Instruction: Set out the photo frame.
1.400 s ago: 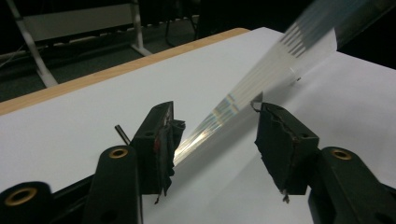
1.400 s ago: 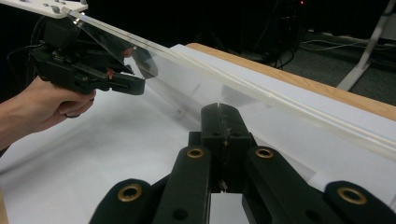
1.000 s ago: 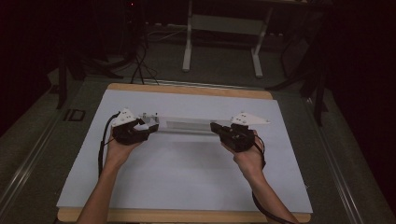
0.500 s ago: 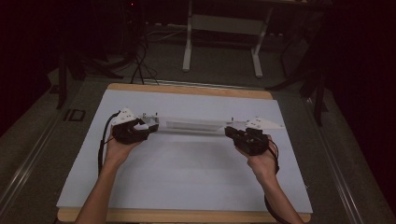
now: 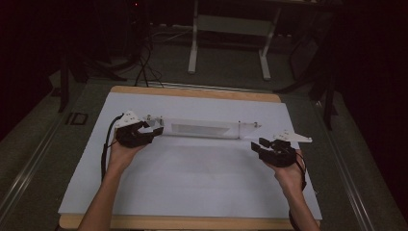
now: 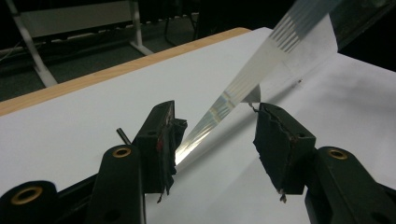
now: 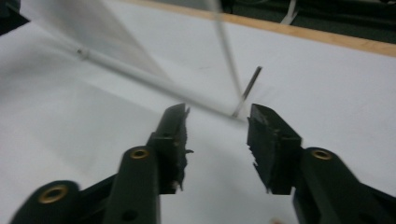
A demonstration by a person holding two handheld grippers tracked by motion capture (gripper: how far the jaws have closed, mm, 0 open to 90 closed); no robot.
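In the high view, a long clear plastic panel with small metal pins at its ends [image 5: 202, 128] lies crosswise on the white sheet covering the wooden table [image 5: 192, 192], toward the far half. The left gripper [image 5: 153, 129], held in the person's left hand [image 5: 126, 150], sits at the panel's left end, its black jaws on either side of that end. The right gripper [image 5: 259, 146], in the right hand [image 5: 285, 168], rests on the sheet just short of the panel's right end and a little nearer the person, apart from it, with its jaws spread. A metal-legged stand [image 5: 228, 29] rises on the dark floor beyond the table.

In the left gripper view, the left gripper [image 6: 215, 135] has its jaws parted, and the clear panel [image 6: 261, 65] runs away between them toward the upper right, striped with pale bands. The panel's near tip lies beside the left-hand pad [image 6: 169, 140]; whether it touches is hard to tell. The other pad stands clear of it. A small dark pin [image 6: 123, 136] pokes up beside the jaw.

In the right gripper view, the right gripper [image 7: 217, 122] is open, nothing between its worn pads. The blurred panel [image 7: 93, 32] lies ahead on the sheet, and a thin metal pin [image 7: 247, 88] slants up just beyond the jaw tips.
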